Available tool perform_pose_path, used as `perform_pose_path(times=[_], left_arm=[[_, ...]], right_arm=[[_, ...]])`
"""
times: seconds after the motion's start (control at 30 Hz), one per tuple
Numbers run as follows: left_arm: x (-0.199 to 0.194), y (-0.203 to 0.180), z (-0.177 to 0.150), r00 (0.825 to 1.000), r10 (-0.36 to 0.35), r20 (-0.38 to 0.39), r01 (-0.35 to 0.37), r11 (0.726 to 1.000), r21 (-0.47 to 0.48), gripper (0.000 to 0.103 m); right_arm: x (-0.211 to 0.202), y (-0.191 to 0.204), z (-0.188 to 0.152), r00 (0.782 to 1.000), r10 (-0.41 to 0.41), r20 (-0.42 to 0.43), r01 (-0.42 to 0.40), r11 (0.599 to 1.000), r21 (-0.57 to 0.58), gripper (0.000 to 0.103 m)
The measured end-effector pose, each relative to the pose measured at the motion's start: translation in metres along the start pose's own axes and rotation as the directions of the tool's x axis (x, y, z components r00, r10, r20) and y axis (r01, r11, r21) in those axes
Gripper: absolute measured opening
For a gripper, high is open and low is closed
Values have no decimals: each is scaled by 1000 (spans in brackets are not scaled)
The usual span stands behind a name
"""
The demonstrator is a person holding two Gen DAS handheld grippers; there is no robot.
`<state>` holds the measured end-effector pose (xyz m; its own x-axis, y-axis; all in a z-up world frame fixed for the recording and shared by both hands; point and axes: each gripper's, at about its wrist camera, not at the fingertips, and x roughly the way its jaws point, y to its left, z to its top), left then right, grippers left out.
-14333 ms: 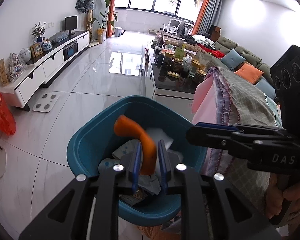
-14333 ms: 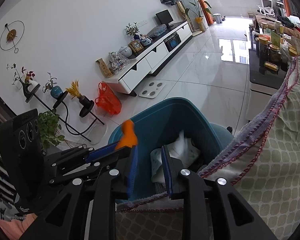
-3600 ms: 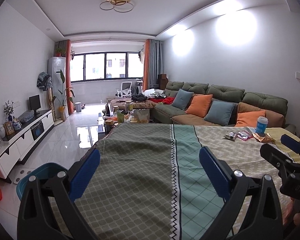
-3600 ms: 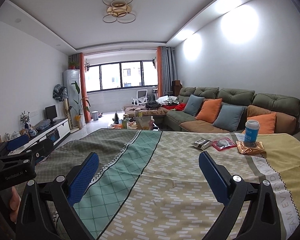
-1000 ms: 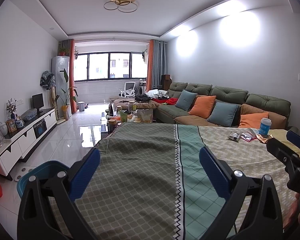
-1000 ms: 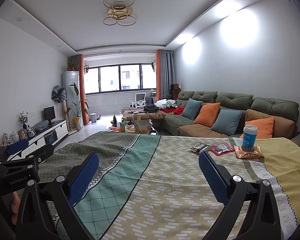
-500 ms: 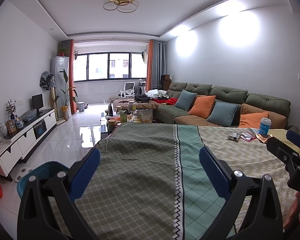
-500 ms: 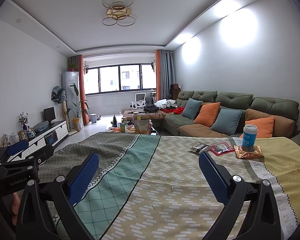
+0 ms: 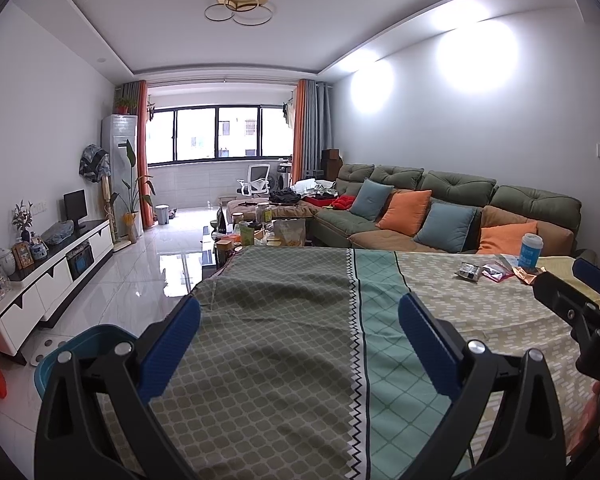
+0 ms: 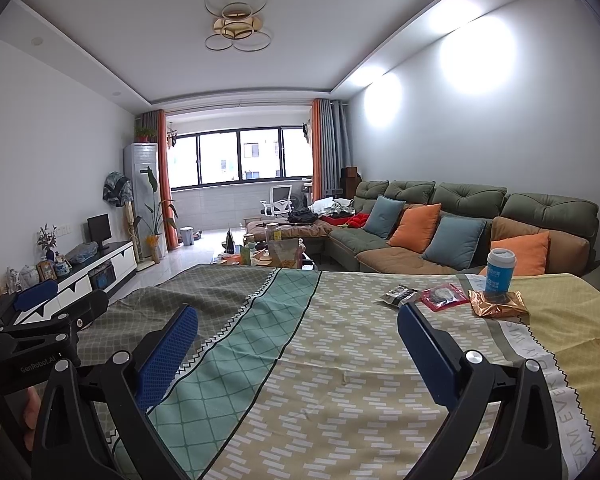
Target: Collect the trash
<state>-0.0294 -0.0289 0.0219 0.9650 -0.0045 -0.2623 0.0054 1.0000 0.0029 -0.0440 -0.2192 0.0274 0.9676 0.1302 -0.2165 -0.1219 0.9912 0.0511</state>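
Left gripper (image 9: pixel 300 332): level over the surface's left part, fingers spread wide, holding nothing.
Right gripper (image 10: pixel 298 338): level beside it, fingers spread, holding nothing.
Trash: black packet (image 10: pixel 398 295), red packet (image 10: pixel 444 297), gold wrapper (image 10: pixel 498 305), blue cup (image 10: pixel 499 271), clustered at the surface's far right edge.
Bin (image 9: pixel 80 350): teal, on floor off the near left corner.

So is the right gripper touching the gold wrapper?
Apart. In the right wrist view the right gripper hangs open over bare tablecloth, and the gold wrapper lies farther away, beside the cup.
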Motion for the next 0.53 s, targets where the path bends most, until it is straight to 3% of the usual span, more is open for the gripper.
perform_pose_path(times=[0.17, 0.33, 0.47, 0.53], left_arm=[[3, -2, 0, 1000, -1, -4, 1, 1000, 20, 99], [28, -2, 0, 994, -5, -111, 9, 999, 34, 100], [68, 8, 3, 973, -16, -232, 21, 1000, 22, 100], [96, 11, 3, 951, 13, -309, 0, 999, 43, 100]], right_arm=[[0, -1, 1, 1000, -2, -4, 2, 1000, 0, 99], [4, -10, 2, 999, -17, -28, 18, 1000, 13, 99], [13, -25, 2, 996, -54, -77, 54, 999, 6, 99], [22, -36, 2, 990, -76, -121, 76, 997, -5, 99]])
